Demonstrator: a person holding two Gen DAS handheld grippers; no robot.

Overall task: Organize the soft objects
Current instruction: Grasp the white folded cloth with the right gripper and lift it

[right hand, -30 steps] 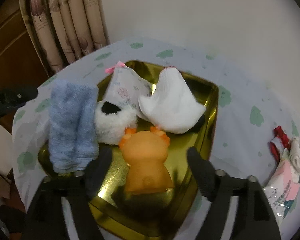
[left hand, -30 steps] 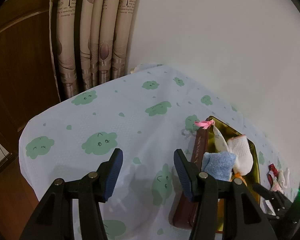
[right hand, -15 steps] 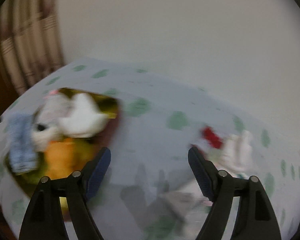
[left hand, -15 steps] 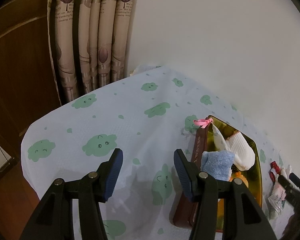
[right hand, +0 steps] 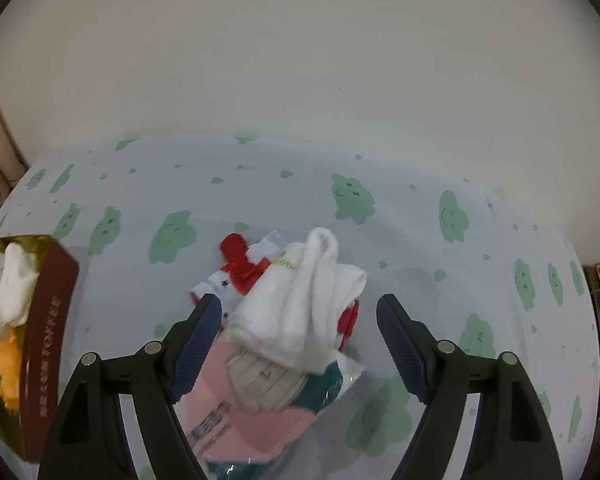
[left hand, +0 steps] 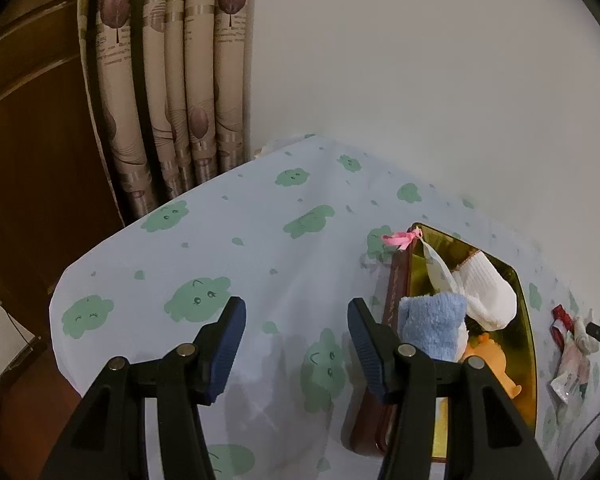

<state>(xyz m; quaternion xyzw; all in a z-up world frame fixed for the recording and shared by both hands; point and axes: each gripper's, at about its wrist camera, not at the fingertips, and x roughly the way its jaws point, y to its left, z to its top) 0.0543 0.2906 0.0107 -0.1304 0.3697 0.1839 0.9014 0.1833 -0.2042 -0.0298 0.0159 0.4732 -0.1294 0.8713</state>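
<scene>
1. Fingers of the left gripper are seen spread apart at the lower middle of the left wrist view, with nothing between them but the cloud-printed tablecloth.
2. Fingers of the right gripper are likewise held wide at the lower middle of the right wrist view; no pad is pressed against anything.
3. Between and just beyond those right fingers a white sock is found lying on top of a small pile, with a cream ribbed sock below it, a red-and-white cloth behind it and a pink packet in clear wrap underneath.
4. At the left edge of the right wrist view a gold tin tray with dark red sides is seen, partly cut off by the frame.
5. In the left wrist view the same tray is placed at the right, and a blue towel, a white glove, an orange soft toy and a small bag tied with a pink ribbon are held in it.
6. At the upper left of that view patterned curtains are hung beside a plain wall.
</scene>
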